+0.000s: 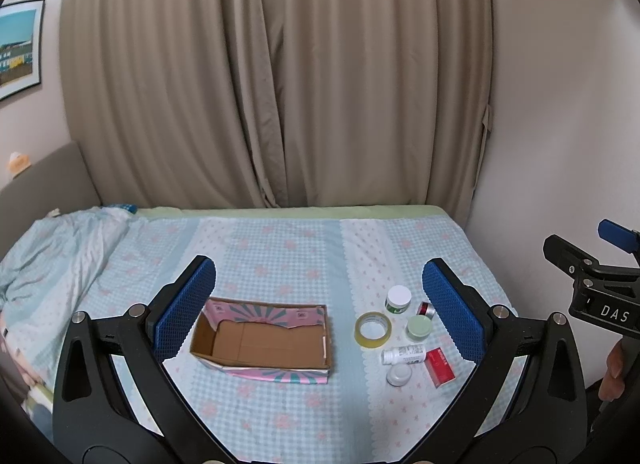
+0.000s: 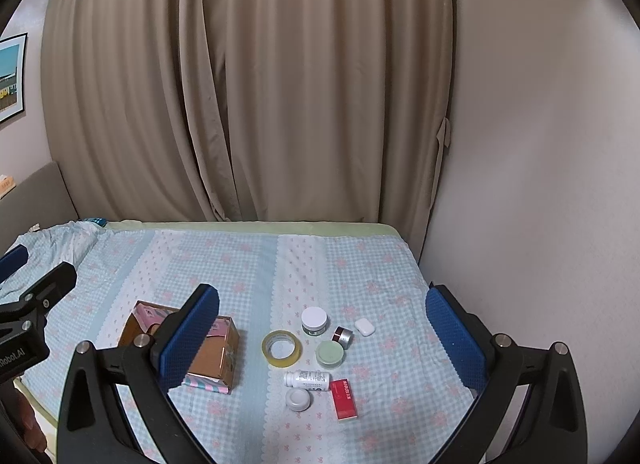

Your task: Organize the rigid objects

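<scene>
An open cardboard box [image 1: 262, 340] with pink wrapping sits on the bed; it also shows in the right wrist view [image 2: 218, 348]. To its right lie a tape roll [image 1: 373, 330] [image 2: 281, 348], a white-lidded jar [image 1: 398, 298] [image 2: 314, 320], a green-lidded jar [image 1: 419, 326] [image 2: 330, 353], a small dark red jar [image 1: 426, 309] [image 2: 343, 336], a white bottle on its side [image 1: 403, 355] [image 2: 307, 379], a round white case [image 1: 399, 374] [image 2: 298, 399], a red box [image 1: 440, 367] [image 2: 344, 399] and a white earbud case [image 2: 364, 326]. My left gripper [image 1: 320, 310] and right gripper [image 2: 322, 338] are open, empty, above the bed.
The bed [image 1: 280, 248] has a blue checked sheet. A rumpled quilt [image 1: 52, 248] lies at the left. Beige curtains [image 1: 276, 75] hang behind, and a wall [image 2: 540, 143] borders the right side. A headboard [image 1: 44, 179] stands at the far left.
</scene>
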Demonstrator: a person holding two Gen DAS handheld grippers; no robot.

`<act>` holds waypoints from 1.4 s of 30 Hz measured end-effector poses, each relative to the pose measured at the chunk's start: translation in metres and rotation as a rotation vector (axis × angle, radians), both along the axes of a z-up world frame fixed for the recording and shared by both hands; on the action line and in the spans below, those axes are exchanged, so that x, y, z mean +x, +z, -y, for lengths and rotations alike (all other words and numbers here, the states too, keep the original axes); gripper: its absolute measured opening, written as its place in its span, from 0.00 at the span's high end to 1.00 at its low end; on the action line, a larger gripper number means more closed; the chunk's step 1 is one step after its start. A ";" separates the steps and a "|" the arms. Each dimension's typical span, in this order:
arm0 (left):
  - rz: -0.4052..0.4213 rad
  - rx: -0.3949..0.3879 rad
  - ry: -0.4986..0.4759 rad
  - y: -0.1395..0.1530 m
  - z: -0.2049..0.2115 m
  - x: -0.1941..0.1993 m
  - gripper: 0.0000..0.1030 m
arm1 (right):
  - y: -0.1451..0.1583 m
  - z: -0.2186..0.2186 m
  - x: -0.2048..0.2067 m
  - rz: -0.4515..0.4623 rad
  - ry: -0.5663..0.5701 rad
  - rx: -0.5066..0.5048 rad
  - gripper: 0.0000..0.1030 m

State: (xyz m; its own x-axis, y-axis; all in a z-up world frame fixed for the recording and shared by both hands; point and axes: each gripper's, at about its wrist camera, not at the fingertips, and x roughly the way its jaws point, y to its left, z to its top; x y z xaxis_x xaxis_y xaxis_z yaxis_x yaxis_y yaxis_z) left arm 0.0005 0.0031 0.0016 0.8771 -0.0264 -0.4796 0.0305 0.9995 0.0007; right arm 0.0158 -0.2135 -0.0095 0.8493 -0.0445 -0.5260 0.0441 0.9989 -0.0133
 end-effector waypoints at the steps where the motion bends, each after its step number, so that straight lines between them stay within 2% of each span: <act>1: 0.000 0.000 0.000 0.000 0.000 0.000 0.00 | 0.001 0.000 0.000 -0.001 0.000 0.000 0.00; 19: 0.000 -0.002 0.001 -0.001 -0.003 0.000 0.00 | 0.000 -0.001 -0.003 0.003 0.004 0.004 0.00; 28: -0.068 -0.009 0.006 -0.017 0.009 0.018 0.00 | -0.006 0.004 0.011 -0.035 0.020 0.008 0.00; 33: -0.149 -0.027 -0.005 -0.046 0.030 0.045 0.00 | -0.023 0.020 0.025 -0.094 0.021 0.002 0.00; 38: -0.260 -0.048 -0.012 -0.098 0.064 0.084 0.00 | -0.066 0.049 0.047 -0.189 0.018 0.002 0.00; 42: -0.359 -0.067 -0.013 -0.154 0.086 0.118 0.00 | -0.118 0.073 0.067 -0.285 0.017 0.006 0.00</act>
State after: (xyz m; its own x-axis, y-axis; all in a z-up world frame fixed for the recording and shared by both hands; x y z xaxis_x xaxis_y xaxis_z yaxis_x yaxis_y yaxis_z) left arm 0.1183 -0.0828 -0.1525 0.6523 -0.0783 -0.7539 0.0301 0.9965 -0.0774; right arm 0.0824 -0.2866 -0.1274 0.6674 -0.0281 -0.7441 0.0230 0.9996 -0.0171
